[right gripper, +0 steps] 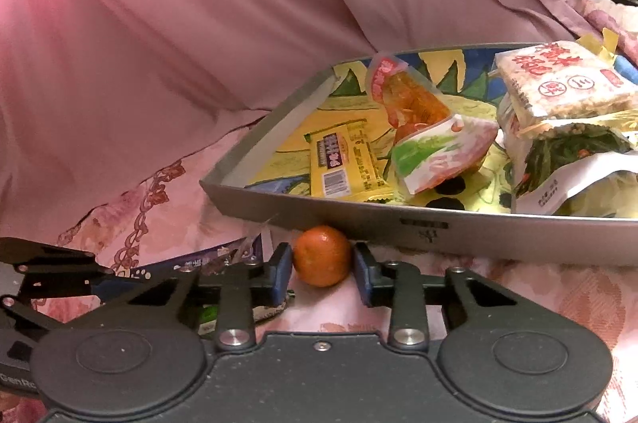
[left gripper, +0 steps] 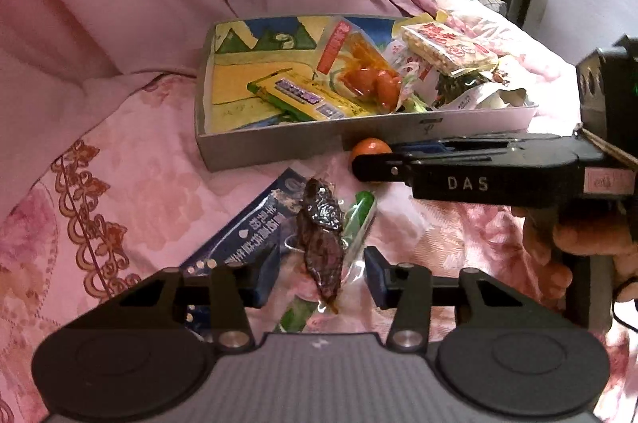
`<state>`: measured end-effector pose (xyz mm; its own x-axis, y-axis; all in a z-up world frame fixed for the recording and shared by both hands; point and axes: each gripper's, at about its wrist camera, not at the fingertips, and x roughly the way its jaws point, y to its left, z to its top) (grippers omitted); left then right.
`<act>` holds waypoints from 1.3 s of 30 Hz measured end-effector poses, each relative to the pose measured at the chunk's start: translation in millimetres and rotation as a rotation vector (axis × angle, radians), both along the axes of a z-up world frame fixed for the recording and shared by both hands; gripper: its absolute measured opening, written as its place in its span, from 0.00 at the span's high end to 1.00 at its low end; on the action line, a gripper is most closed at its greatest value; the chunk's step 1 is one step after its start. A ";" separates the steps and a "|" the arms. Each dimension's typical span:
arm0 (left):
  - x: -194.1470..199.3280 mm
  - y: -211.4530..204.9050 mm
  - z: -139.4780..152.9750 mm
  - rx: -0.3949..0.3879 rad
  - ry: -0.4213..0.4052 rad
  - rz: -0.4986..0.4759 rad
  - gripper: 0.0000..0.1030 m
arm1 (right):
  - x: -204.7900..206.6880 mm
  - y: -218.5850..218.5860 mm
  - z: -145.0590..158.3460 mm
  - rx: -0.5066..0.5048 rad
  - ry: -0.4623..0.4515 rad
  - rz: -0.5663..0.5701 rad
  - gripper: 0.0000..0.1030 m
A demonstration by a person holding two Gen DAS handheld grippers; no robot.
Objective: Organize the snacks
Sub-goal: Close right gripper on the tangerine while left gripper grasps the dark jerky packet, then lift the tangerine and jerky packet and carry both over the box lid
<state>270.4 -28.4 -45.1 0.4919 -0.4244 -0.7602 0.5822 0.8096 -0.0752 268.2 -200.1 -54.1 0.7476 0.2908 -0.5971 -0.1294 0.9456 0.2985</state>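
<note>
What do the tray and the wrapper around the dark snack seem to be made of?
Tray: probably cardboard, with matte grey walls, sharp folded corners and a printed picture inside.
Wrapper around the dark snack: clear glossy plastic film, judging by its highlights and visible contents.

Right gripper [right gripper: 322, 273]: its two blue pads sit on both sides of a small orange [right gripper: 322, 255] and touch it.
Orange: round, on the pink flowered cloth [right gripper: 558, 287], just in front of the grey tray [right gripper: 359, 217].
Tray: holds snacks on a bright painted floor.
Snacks: a yellow bar [right gripper: 343, 163], an orange-red packet [right gripper: 406, 95], a green and pink pouch [right gripper: 438, 155], a rice cracker pack [right gripper: 566, 84] on top of a green veggie packet [right gripper: 574, 147].
Left gripper [right gripper: 52, 275]: black, at the left edge, over a dark blue packet [right gripper: 207, 259].
Behind: pink curtain [right gripper: 199, 24].
</note>
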 end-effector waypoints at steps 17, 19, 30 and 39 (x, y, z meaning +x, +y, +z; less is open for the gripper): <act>-56.3 -17.7 7.7 -0.016 0.009 0.007 0.52 | -71.2 -24.8 21.2 -0.123 0.109 0.042 0.67; -66.2 -23.7 6.9 0.008 0.005 -0.012 0.52 | -81.4 -30.1 23.4 -0.149 0.122 0.047 0.67; -102.8 -57.4 -7.8 0.075 0.035 -0.092 0.54 | -115.8 -40.3 29.1 -0.249 0.163 0.161 0.66; -95.6 -64.5 -7.4 0.055 0.058 -0.065 0.36 | -107.9 -50.1 21.1 -0.198 0.204 0.132 0.64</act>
<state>174.9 -93.0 -52.5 0.4197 -0.4105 -0.8095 0.6292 0.7744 -0.0664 160.3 -250.3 -32.9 0.5700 0.2404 -0.7857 -0.2116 0.9669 0.1423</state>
